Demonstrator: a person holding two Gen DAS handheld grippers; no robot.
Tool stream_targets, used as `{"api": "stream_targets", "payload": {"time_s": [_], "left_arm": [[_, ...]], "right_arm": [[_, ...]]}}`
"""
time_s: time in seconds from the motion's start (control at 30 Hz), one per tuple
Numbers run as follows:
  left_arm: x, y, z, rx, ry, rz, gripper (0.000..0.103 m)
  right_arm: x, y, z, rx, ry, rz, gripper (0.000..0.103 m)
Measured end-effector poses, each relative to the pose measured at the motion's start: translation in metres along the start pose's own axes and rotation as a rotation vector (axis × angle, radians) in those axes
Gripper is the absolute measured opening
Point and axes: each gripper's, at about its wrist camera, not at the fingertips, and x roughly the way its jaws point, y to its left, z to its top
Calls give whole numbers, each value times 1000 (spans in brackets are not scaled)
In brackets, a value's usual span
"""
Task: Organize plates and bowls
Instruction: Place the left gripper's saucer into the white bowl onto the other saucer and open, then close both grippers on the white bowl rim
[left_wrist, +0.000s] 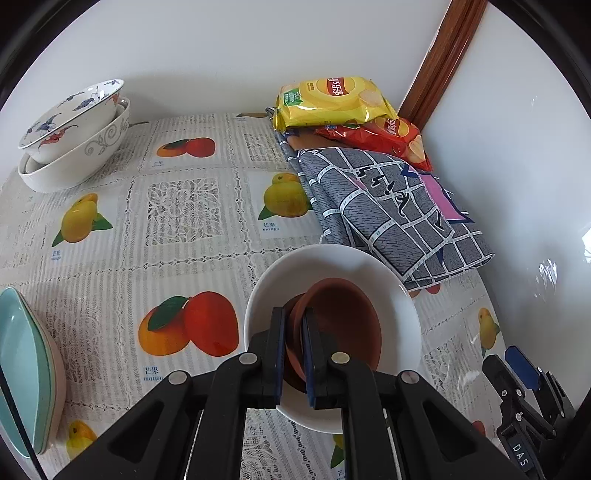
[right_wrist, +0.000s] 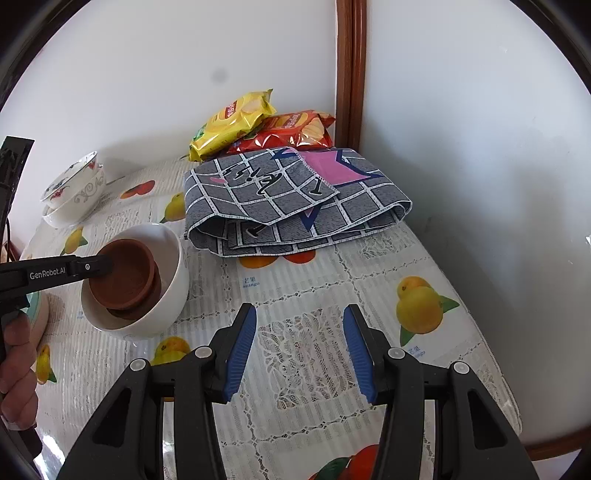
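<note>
My left gripper (left_wrist: 293, 325) is shut on the near rim of a brown bowl (left_wrist: 343, 321), which sits tilted in another brown bowl inside a white bowl (left_wrist: 402, 317). The right wrist view shows the same brown bowl (right_wrist: 125, 269) in the white bowl (right_wrist: 170, 284) with the left gripper (right_wrist: 105, 266) on its rim. My right gripper (right_wrist: 299, 321) is open and empty over the tablecloth, to the right of the white bowl. Two stacked patterned bowls (left_wrist: 74, 136) stand at the far left; they also show in the right wrist view (right_wrist: 74, 192).
A folded grey checked cloth (left_wrist: 391, 206) (right_wrist: 295, 199) lies right of the white bowl. Yellow and red chip bags (left_wrist: 332, 99) (right_wrist: 236, 125) sit in the far corner by the wall. Teal plates (left_wrist: 26, 373) stand at the left edge. The right gripper (left_wrist: 524, 384) shows at lower right.
</note>
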Motion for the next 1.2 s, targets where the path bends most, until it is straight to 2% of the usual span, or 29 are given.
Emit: {"api": "stream_targets", "payload": {"time_s": [0.53, 0.6, 0.67, 0.83, 0.97, 1.2], "left_arm": [[11, -3, -3, -28, 7, 10, 9], [12, -6, -3, -16, 13, 31, 15], [12, -7, -5, -10, 26, 33, 16], [3, -9, -7, -13, 9, 51, 18], [-13, -9, -10, -20, -28, 68, 25], [-27, 2, -12, -61, -54, 87, 27]], "right_arm": [[16, 6, 4, -38, 12, 84, 50], [18, 6, 5, -43, 17, 98, 50], [18, 8, 7, -49, 17, 109, 50], [13, 15, 12, -66, 12, 142, 50], [8, 24, 16, -88, 6, 177, 50], [14, 38, 27, -73, 40, 276, 50]]}}
